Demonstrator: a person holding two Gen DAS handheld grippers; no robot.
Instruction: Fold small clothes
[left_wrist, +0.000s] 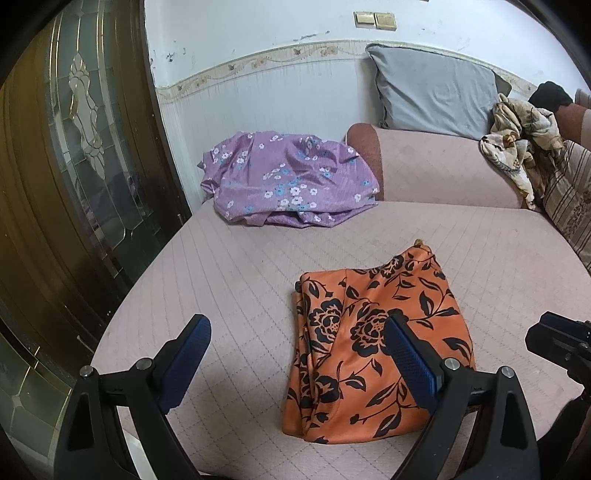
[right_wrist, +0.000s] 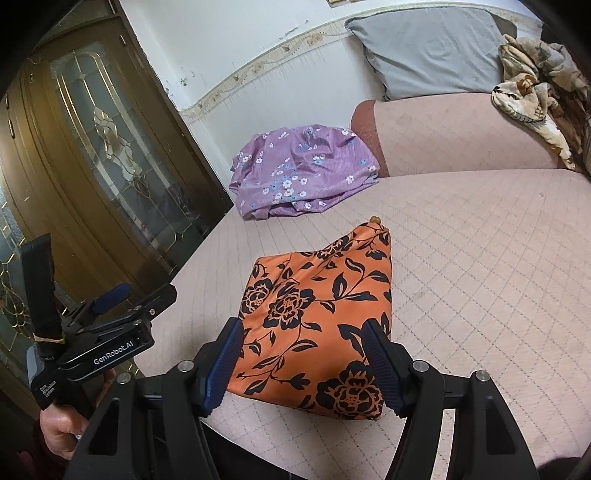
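Observation:
An orange garment with black flowers (left_wrist: 373, 343) lies folded into a narrow stack on the pink quilted cushion (left_wrist: 240, 269); it also shows in the right wrist view (right_wrist: 317, 321). My left gripper (left_wrist: 297, 339) is open and empty, above the garment's near left side. My right gripper (right_wrist: 304, 341) is open and empty, just above the garment's near edge. The left gripper's body (right_wrist: 99, 343) shows at the left of the right wrist view. A crumpled purple flowered garment (left_wrist: 288, 177) lies at the back of the cushion, also in the right wrist view (right_wrist: 299, 170).
A pink bolster (left_wrist: 436, 166) lies along the back, with a grey pillow (left_wrist: 432, 88) behind it against the wall. A crumpled beige patterned cloth (left_wrist: 517, 144) sits at the back right. A brown door with glass panels (left_wrist: 74, 147) stands at the left past the cushion's edge.

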